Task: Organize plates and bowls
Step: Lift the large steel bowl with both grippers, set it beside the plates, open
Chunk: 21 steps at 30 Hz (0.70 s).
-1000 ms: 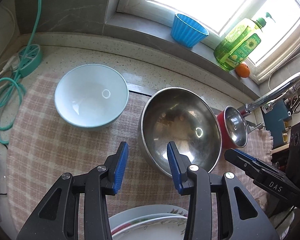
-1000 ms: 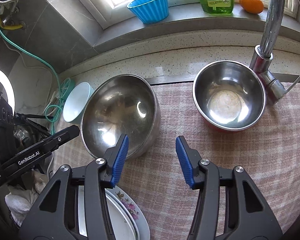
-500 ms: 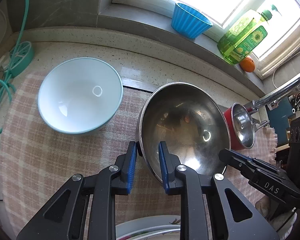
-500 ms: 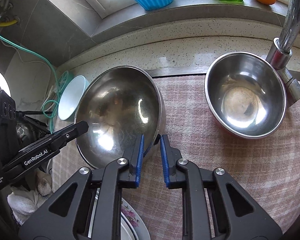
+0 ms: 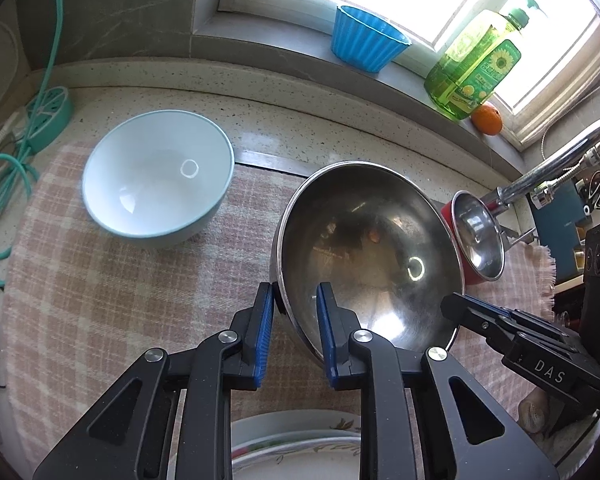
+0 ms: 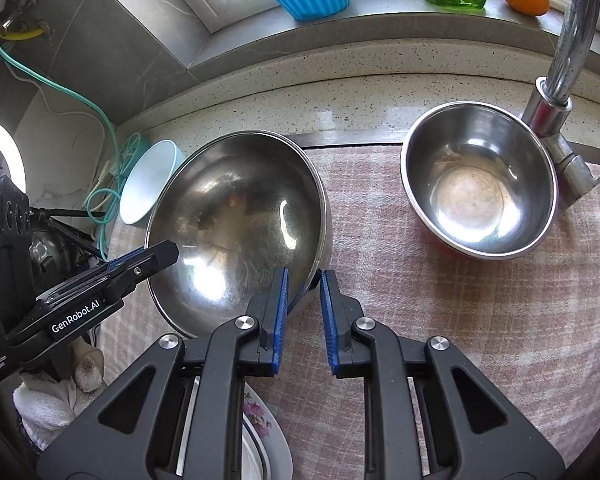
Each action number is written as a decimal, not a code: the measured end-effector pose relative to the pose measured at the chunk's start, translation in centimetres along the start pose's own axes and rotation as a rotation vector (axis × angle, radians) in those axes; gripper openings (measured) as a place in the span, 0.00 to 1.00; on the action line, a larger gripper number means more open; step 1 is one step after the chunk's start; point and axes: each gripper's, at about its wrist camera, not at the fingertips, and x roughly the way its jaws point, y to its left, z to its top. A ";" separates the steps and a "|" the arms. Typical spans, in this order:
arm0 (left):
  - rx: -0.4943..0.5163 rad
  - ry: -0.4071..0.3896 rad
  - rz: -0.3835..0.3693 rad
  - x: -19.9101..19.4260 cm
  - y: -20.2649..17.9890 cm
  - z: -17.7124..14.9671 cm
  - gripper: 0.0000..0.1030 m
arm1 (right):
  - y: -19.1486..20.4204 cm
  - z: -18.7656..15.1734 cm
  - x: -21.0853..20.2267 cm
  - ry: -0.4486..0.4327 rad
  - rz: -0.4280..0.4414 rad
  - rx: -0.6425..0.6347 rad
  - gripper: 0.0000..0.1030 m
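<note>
A large steel bowl [image 5: 364,248] [image 6: 240,224] stands on the pink checked cloth [image 5: 100,280]. My left gripper [image 5: 294,300] is shut on its near left rim, one pad outside and one inside. My right gripper [image 6: 304,282] is shut on the near right rim of the same bowl. The left gripper also shows in the right wrist view [image 6: 160,254], and the right gripper [image 5: 456,308] in the left wrist view. A pale blue bowl [image 5: 158,178] [image 6: 148,188] sits to the left. A smaller steel bowl with a red outside [image 6: 480,180] [image 5: 476,236] sits to the right. Flowered plates [image 5: 296,448] [image 6: 260,432] lie stacked beneath the grippers.
A chrome tap [image 6: 560,60] rises behind the small bowl. On the window sill stand a blue ribbed cup [image 5: 366,38], a green soap bottle [image 5: 476,64] and an orange [image 5: 487,119]. A teal cable and power strip [image 5: 48,116] lie far left.
Both grippers moved forward onto the large steel bowl's rim and closed on it from either side. The bowl now sits slightly tilted in the two grips.
</note>
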 end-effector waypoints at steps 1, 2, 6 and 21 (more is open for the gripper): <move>0.003 -0.002 -0.002 -0.2 -0.2 -0.3 0.19 | -0.1 -0.3 -0.4 -0.001 0.000 -0.004 0.16; 0.006 -0.004 -0.005 -0.5 -0.5 -0.6 0.19 | -0.2 -0.5 -0.7 -0.002 -0.001 -0.007 0.16; 0.021 -0.013 -0.018 -1.5 -1.8 -2.0 0.19 | -1.0 -2.0 -2.3 -0.007 0.004 -0.011 0.16; 0.088 -0.002 -0.094 -3.7 -8.2 -8.5 0.19 | -5.7 -8.4 -9.1 -0.037 -0.019 -0.003 0.16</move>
